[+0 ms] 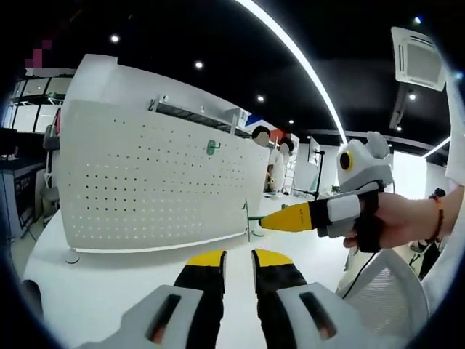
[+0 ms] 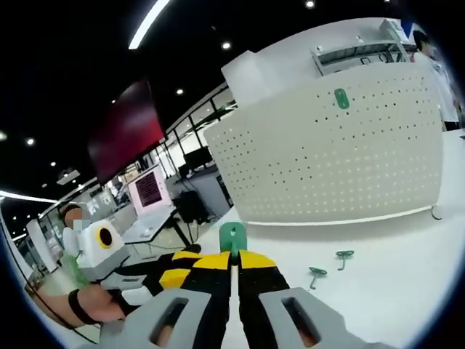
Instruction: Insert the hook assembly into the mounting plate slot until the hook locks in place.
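Left gripper view: the left gripper is hovering over the white bench, its yellow-tipped jaws standing slightly apart with nothing between them. Ahead, a white perforated mounting plate is standing upright on the bench, with one green hook already hanging high on its face. The right gripper is entering from the right, held in a person's hand, its jaws closed on a thin green piece.

Right gripper view: the right gripper is pinching a green hook assembly — the jaws are pressed together on its stem, the flat green head rising just above the tips. The mounting plate is standing well beyond, carrying the hung hook. Two spare green hooks are lying on the bench between gripper and plate. The left gripper is showing at the lower left, beside a hand.
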Tool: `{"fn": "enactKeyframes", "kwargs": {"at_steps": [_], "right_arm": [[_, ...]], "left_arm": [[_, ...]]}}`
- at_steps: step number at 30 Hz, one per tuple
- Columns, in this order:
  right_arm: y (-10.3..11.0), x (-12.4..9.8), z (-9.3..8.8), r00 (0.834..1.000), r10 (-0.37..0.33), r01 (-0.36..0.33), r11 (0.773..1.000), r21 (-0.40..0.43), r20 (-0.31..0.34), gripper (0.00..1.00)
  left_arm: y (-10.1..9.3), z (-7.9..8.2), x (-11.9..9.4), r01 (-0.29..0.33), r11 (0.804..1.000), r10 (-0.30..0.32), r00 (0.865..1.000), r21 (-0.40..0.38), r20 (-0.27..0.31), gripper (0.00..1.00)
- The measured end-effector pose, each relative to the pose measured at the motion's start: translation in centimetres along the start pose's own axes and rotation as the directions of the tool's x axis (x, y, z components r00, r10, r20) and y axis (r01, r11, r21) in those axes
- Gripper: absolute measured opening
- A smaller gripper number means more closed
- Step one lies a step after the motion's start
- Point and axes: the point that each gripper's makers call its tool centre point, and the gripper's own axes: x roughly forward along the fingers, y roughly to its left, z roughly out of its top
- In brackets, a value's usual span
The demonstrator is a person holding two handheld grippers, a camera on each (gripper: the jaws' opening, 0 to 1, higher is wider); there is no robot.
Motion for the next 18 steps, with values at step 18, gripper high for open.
{"fn": "enactKeyframes", "kwargs": {"at_steps": [18], "right_arm": [[-2.7,2.2,4.6,0.988,-0.134,0.144,0.98,-0.139,0.074,0.01]], "left_arm": [[0.4,0.3,-1.1,0.02,1.0,-0.02,1.0,-0.01,0.018,0.2]]}}
